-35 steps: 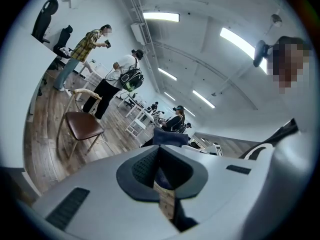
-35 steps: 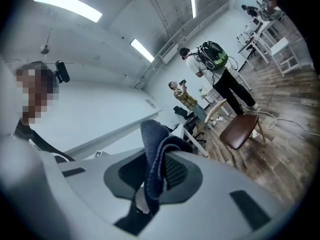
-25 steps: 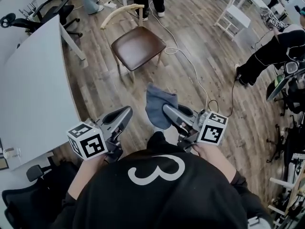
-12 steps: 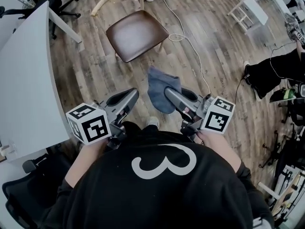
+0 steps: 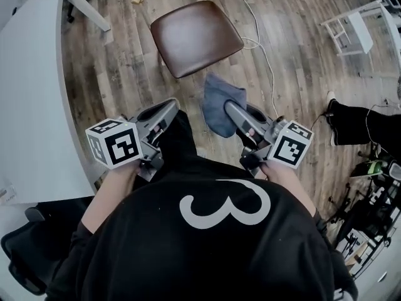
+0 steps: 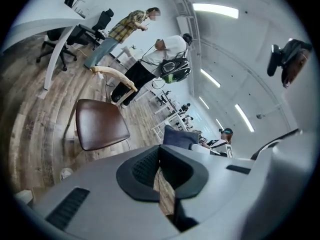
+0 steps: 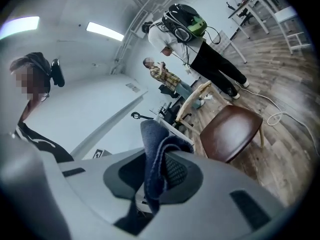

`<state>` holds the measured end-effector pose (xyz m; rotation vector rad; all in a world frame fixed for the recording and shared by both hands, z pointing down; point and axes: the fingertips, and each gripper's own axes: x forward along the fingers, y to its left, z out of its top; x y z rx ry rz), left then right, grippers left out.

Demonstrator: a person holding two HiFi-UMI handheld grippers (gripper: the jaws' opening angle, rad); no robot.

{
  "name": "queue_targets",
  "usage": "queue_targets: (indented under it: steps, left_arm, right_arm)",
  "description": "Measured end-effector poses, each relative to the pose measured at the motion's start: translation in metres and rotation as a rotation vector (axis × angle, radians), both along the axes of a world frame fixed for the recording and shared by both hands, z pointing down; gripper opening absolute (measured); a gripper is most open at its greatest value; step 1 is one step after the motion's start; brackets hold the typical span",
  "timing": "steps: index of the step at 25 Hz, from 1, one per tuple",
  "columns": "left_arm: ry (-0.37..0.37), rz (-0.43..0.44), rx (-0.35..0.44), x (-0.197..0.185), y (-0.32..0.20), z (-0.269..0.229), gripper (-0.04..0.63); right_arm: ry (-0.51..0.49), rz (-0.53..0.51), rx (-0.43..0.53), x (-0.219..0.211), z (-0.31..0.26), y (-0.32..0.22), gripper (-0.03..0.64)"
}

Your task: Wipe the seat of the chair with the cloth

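Note:
The chair's brown seat stands on the wood floor ahead of me, with its curved wooden backrest on the far side. It also shows in the left gripper view as the seat and in the right gripper view as the seat. My right gripper is shut on a blue-grey cloth, which hangs in the air short of the seat. That cloth is folded over between the right gripper's pads. My left gripper is shut and holds nothing, level with the right one; in the left gripper view, this gripper points toward the chair.
A white table runs along the left, close to my left gripper. A white cable snakes over the floor right of the chair. A white stool and a person's dark leg are at the right. People stand beyond the chair.
I have come closer to the chair: it sits nearer and more central in the head view. Both grippers keep their pose, and the cloth stays in the right one.

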<state>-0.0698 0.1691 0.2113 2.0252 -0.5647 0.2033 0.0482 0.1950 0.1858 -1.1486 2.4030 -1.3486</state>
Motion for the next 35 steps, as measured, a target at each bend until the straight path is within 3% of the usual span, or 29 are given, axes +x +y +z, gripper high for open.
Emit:
queue_targets:
  steps: [10,17,20,24,35]
  left_arm:
    - [-0.017,-0.044,-0.127,-0.046,-0.140,0.079,0.012]
    - [-0.041,-0.131,-0.212,-0.083,-0.216,0.143,0.012]
    - [-0.035,-0.210,-0.295,-0.097,-0.229,0.184,0.012]
    - [0.046,-0.355,-0.411,-0.104,-0.229,0.218,0.012]
    - [0.081,-0.553,-0.499,-0.089,-0.232,0.262,0.012]
  right_arm:
    - [0.095,0.012,-0.132,-0.037,0.057,-0.161,0.054]
    - [0.134,-0.025,-0.190,-0.068,0.097,-0.251,0.054]
    - [0.144,-0.077,-0.232,-0.083,0.126,-0.274,0.054]
    - [0.153,-0.160,-0.224,-0.101,0.155,-0.293,0.054]
    - [0.137,-0.339,-0.248,-0.140,0.240,-0.344,0.054]
